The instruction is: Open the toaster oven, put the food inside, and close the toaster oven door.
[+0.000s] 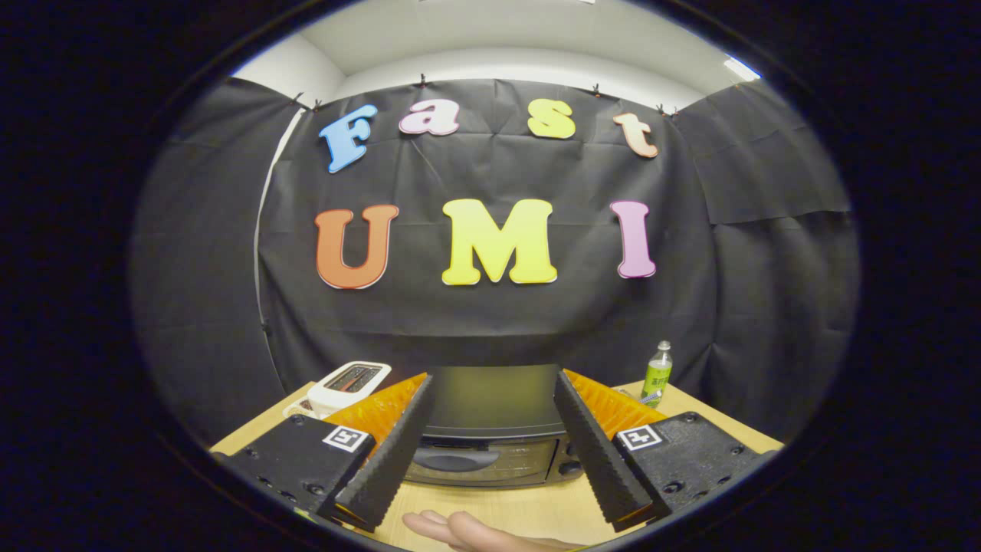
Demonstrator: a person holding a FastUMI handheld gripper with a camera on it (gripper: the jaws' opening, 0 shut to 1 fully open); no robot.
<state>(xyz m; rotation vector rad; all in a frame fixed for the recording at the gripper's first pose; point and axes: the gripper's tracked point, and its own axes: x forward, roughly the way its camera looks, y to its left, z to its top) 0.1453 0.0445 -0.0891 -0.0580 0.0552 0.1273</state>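
Dark-bodied and shut, the toaster oven point(490, 437) sat on the wooden tabletop point(529, 510) between and just beyond the fingers of the tongs point(490, 399), which were spread wide and held nothing. A white pop-up toaster point(349, 386) stood at ten o'clock from the oven, and a green-labelled bottle point(657, 376) at two o'clock; its label was too small to read. A hand point(475, 533) rested on the tabletop at six o'clock.
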